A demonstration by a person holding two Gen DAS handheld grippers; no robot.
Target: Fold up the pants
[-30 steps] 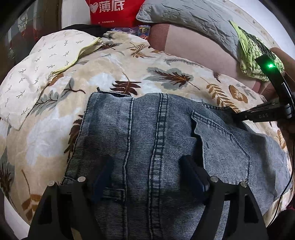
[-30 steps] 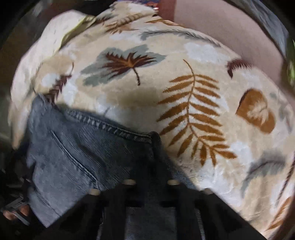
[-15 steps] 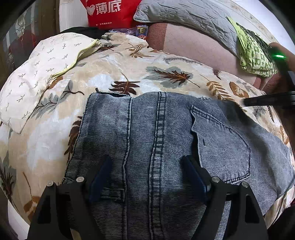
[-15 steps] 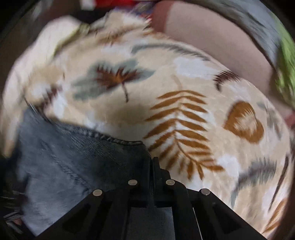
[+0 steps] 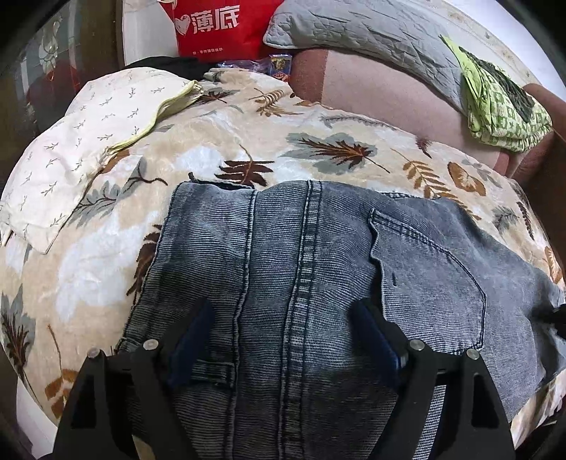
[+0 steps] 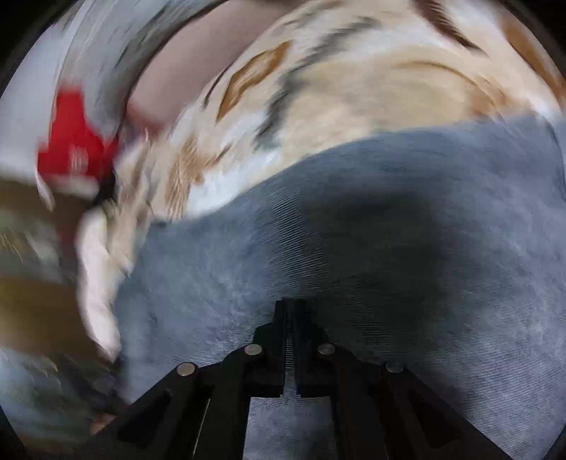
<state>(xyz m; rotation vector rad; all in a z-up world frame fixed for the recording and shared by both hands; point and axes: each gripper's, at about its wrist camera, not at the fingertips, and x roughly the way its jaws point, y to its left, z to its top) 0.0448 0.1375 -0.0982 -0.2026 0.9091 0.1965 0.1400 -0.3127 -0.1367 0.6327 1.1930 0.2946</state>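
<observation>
At the bottom of the left wrist view the left gripper hangs with its fingers spread wide, holding nothing, just above the pants, which fill the lower middle of the frame.

In the right wrist view, heavily blurred, the right gripper at bottom centre has its fingers pressed together; no cloth shows between the tips, so it looks empty, with grey denim under it.

The pants are washed denim, lying on the leaf-print blanket. I judge them heavy and fairly stiff for cloth, rough rather than slippery and not fragile (thick seams will resist a crease). Good holds are the waistband edge at mid-frame or the outer side seams, since a pinch in the flat middle would lift only one layer.

Further up, a white pillow lies upper left and a red bag at the top.
</observation>
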